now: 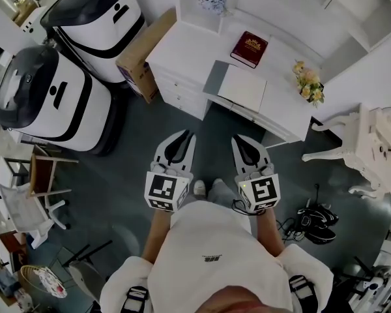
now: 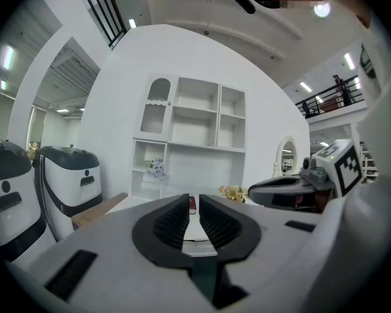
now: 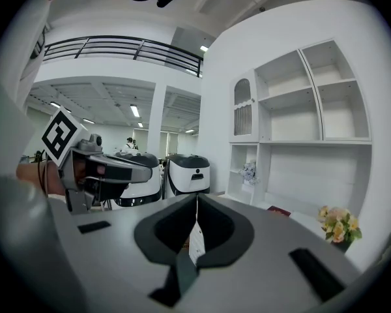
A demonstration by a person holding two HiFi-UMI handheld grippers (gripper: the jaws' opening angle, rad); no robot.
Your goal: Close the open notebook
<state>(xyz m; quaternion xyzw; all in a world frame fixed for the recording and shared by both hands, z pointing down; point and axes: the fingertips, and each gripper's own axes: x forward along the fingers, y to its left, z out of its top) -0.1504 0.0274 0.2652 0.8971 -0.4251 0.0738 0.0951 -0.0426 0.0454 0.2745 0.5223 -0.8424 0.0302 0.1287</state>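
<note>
"Starting with the jaws, what did you log?"

"I logged the left gripper [image 2: 193, 197] with its jaws a narrow slit apart and nothing between them. The red book [image 2: 192, 205] showed through the slit. The right gripper [image 3: 197, 198] had its jaws closed tip to tip. A pale sliver [image 3: 197, 240] showed in the hollow behind the tips; I could not tell what it was."

"And the notebook?"

"The notebook [image 1: 242, 87] lay open and flat on the desk [image 1: 182, 52], near its front edge. The red book lay closed behind it, apart from it. Flowers [image 1: 309, 82] lay to the notebook's right, also apart."

"Where were the grippers?"

"I held both side by side over the floor [image 1: 133, 135], pointed toward the desk and short of its front edge. Both were well apart from the notebook, and neither touched the desk."

"Anything else on the record?"

"Two white machines [image 1: 49, 96] stood to the left, and a box [image 1: 142, 57] sat just beside the desk's left end."
</note>
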